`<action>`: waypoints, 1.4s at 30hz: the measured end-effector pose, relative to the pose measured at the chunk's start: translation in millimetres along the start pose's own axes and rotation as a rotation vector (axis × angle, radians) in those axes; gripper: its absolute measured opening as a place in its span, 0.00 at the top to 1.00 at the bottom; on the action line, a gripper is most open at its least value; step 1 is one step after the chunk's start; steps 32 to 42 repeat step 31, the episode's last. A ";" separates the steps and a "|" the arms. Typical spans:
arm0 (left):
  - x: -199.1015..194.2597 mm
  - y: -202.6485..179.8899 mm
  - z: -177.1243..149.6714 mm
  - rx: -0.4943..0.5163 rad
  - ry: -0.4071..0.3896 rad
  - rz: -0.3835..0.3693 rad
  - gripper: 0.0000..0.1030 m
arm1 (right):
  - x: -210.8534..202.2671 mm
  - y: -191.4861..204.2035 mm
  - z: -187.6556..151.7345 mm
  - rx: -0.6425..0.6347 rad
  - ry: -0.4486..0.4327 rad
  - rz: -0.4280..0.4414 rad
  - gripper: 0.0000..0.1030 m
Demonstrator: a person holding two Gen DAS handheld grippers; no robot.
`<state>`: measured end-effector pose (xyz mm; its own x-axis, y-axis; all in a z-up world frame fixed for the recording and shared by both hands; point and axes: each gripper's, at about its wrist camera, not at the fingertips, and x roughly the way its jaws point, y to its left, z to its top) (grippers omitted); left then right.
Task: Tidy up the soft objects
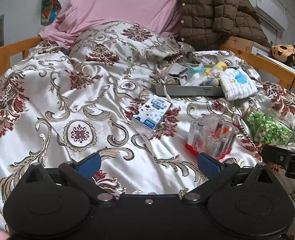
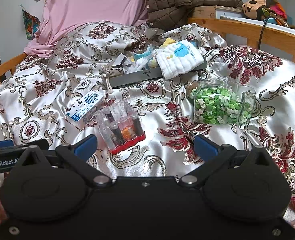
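A grey tray [image 1: 187, 90] [image 2: 135, 76] lies on the bed, filled with soft items: socks, small cloths, a drawstring pouch [image 1: 167, 80] [image 2: 112, 73] at its left end. A folded white quilted cloth [image 1: 238, 84] [image 2: 180, 60] with a blue print hangs over the tray's right front edge. My left gripper [image 1: 148, 162] hovers open over the patterned bedspread, well short of the tray, with nothing between its fingers. My right gripper [image 2: 145, 146] is also open and holds nothing, just behind a clear rack of tubes.
A clear tube rack with a red base [image 1: 212, 135] [image 2: 121, 125], a blue-and-white carton [image 1: 151, 114] [image 2: 85, 107] and a clear jar of green paper stars [image 1: 267, 127] [image 2: 223, 105] lie on the bedspread. Pink pillow [image 1: 117, 4], brown quilted jacket [image 1: 217, 12], wooden bed rail [image 2: 247, 30] behind.
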<state>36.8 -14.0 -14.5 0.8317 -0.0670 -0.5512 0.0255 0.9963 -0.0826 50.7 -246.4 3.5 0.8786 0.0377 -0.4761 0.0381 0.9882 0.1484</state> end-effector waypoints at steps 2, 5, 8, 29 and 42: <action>-1.0 1.0 -2.1 0.000 -0.009 -0.015 0.01 | 0.1 -0.8 0.7 0.000 0.000 0.001 0.01; -3.7 -0.6 -1.7 0.010 -0.019 -0.014 0.01 | -0.4 -0.5 0.8 0.000 0.000 0.000 0.01; -5.5 -2.9 -0.6 0.029 -0.023 0.009 0.01 | -1.0 -0.5 2.0 0.003 0.000 -0.004 0.01; -9.4 -2.2 0.5 0.032 -0.040 -0.019 0.01 | -0.4 -0.6 2.6 0.008 0.006 -0.005 0.01; -8.2 -2.4 0.4 0.030 -0.034 -0.021 0.01 | -0.4 -0.4 2.6 0.007 0.007 -0.005 0.01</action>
